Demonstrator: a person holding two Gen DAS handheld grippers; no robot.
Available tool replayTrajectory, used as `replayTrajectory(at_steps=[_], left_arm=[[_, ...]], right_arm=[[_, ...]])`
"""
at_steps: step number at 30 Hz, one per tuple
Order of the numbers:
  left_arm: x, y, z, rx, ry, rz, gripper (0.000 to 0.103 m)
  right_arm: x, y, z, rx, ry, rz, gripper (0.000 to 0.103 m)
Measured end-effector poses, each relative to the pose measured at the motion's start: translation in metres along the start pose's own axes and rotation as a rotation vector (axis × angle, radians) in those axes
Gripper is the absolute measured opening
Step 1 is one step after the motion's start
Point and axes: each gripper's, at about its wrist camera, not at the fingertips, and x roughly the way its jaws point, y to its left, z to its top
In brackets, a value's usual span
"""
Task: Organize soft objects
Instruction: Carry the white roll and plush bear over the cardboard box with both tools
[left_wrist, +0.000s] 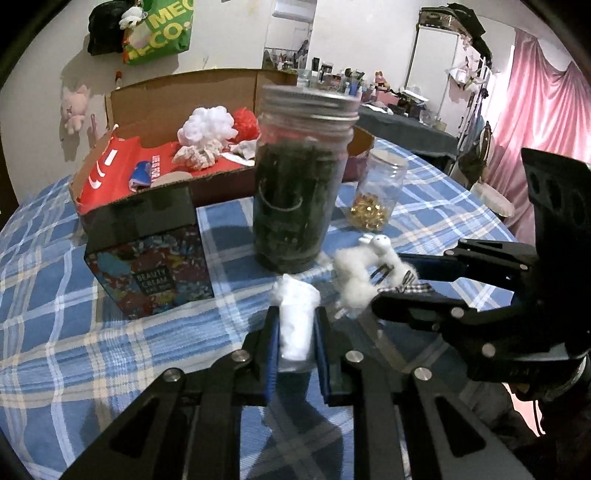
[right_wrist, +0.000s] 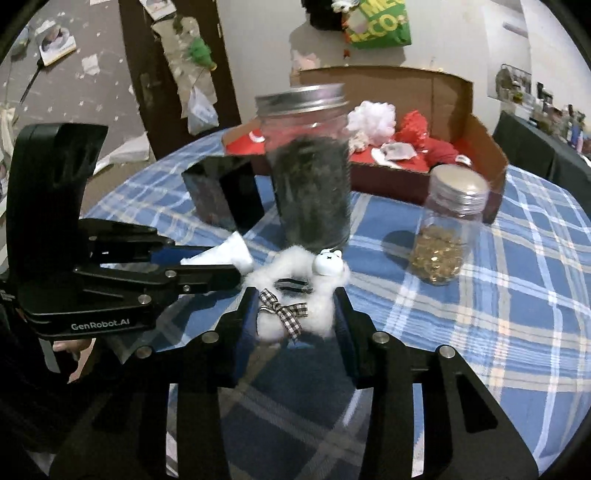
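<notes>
My left gripper (left_wrist: 295, 317) is shut on a white cotton pad (left_wrist: 294, 325), held above the blue checked tablecloth; the same pad shows in the right wrist view (right_wrist: 229, 253). My right gripper (right_wrist: 295, 299) is shut on a fluffy white toy with a small bear face and a checked bow (right_wrist: 295, 295); it also shows in the left wrist view (left_wrist: 360, 273). The two grippers are close together, just in front of a tall jar of dark material (left_wrist: 299, 181). An open cardboard box (left_wrist: 122, 192) behind holds white and red soft items (left_wrist: 207, 129).
A small jar of gold pieces (right_wrist: 443, 236) stands right of the tall jar. A dark printed box (left_wrist: 147, 254) stands left of it. The table (right_wrist: 517, 332) has a blue checked cloth. A pink curtain (left_wrist: 543, 110) hangs at the right.
</notes>
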Motion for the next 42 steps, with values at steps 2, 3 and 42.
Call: replayTrajectory(at_steps=[2,3,42], left_arm=[[-0.001,-0.001,0.001,0.002,-0.005,0.000,0.019],[-0.001,0.000,0.002,0.001,-0.007,0.001,0.019],[-0.032,0.047,-0.010,-0.097,-0.015,0.092,0.019]], right_arm=[[-0.001,-0.002,0.000,0.011,-0.001,-0.002,0.038],[-0.002,-0.003,0.000,0.016,0.002,-0.002,0.038],[-0.028,-0.027,-0.007,0.111,-0.011,-0.098,0.038]])
